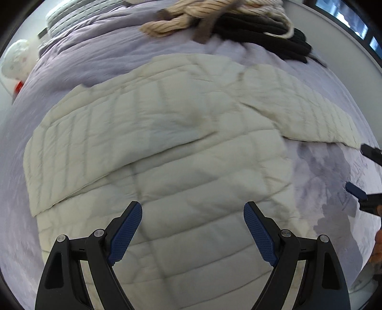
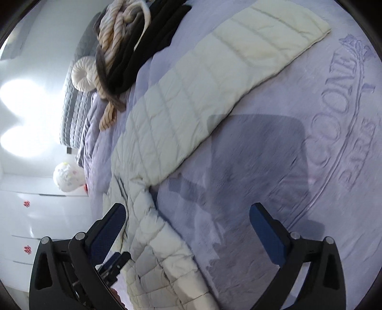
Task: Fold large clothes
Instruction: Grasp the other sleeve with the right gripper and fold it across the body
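Padding defined how this garment would behave: the cream quilted jacket (image 1: pixel 152 152) lay spread flat on the lavender bedspread (image 1: pixel 95 54), its body filling the middle of the left wrist view, one sleeve folded across the chest and the other sleeve (image 2: pixel 238 62) stretched straight out over the cover towards the embroidered lettering (image 2: pixel 346 133). It looked light for its bulk, soft and springy rather than stiff, with a smooth shell that would probably slip between narrow pads and puff back open after a fold. The left gripper (image 1: pixel 193 229) hung above the lower body panel with its jaws wide apart and nothing between them. The right gripper (image 2: pixel 188 233) was likewise spread wide and empty, the jacket's side edge running beside its left finger while the bare bedspread lay under the gap. By my judgement the best places to pinch were the stitched edges, namely the cuff of the outstretched sleeve, the hem corners or the shoulder seam, where the fabric is thinner and flatter than the filled channels. A heap of striped and dark clothes (image 1: pixel 229 21) sat well apart at the far side of the bed.
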Demonstrator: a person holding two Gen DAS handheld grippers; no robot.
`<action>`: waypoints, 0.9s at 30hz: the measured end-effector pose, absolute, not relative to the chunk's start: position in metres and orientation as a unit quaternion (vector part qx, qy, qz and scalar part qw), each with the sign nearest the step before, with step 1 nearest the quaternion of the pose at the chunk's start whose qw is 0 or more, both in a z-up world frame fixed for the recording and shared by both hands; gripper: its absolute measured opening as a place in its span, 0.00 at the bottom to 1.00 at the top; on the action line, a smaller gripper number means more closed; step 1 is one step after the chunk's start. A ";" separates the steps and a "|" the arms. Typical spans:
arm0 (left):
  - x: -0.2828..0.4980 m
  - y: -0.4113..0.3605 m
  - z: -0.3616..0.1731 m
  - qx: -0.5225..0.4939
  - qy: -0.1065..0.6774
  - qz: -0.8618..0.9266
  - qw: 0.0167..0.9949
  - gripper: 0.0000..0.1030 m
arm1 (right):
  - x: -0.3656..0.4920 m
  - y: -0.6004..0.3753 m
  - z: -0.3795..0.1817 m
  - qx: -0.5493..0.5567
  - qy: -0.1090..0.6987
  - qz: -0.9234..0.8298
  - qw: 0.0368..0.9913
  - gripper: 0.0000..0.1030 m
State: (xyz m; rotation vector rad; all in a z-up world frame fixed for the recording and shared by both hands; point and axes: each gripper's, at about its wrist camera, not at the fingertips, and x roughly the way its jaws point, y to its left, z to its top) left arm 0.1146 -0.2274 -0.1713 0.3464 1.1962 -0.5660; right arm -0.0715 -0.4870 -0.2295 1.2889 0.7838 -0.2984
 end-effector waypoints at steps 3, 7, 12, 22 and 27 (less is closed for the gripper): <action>0.110 -0.243 -0.171 0.161 0.552 -0.267 0.773 0.85 | -0.082 -0.506 -0.233 0.586 0.341 -0.158 0.717 1.00; 0.108 -0.255 -0.172 0.162 0.552 -0.269 0.772 0.85 | -0.093 -0.537 -0.246 0.616 0.323 -0.176 0.696 1.00; 0.106 -0.265 -0.178 0.164 0.556 -0.266 0.770 0.85 | -0.093 -0.571 -0.259 0.659 0.281 -0.180 0.674 1.00; 0.107 -0.264 -0.176 0.159 0.559 -0.257 0.772 0.85 | -0.077 -0.619 -0.274 0.720 0.172 -0.178 0.649 1.00; 0.111 -0.258 -0.176 0.151 0.559 -0.251 0.775 0.85 | -0.084 -0.628 -0.283 0.762 0.115 -0.167 0.615 1.00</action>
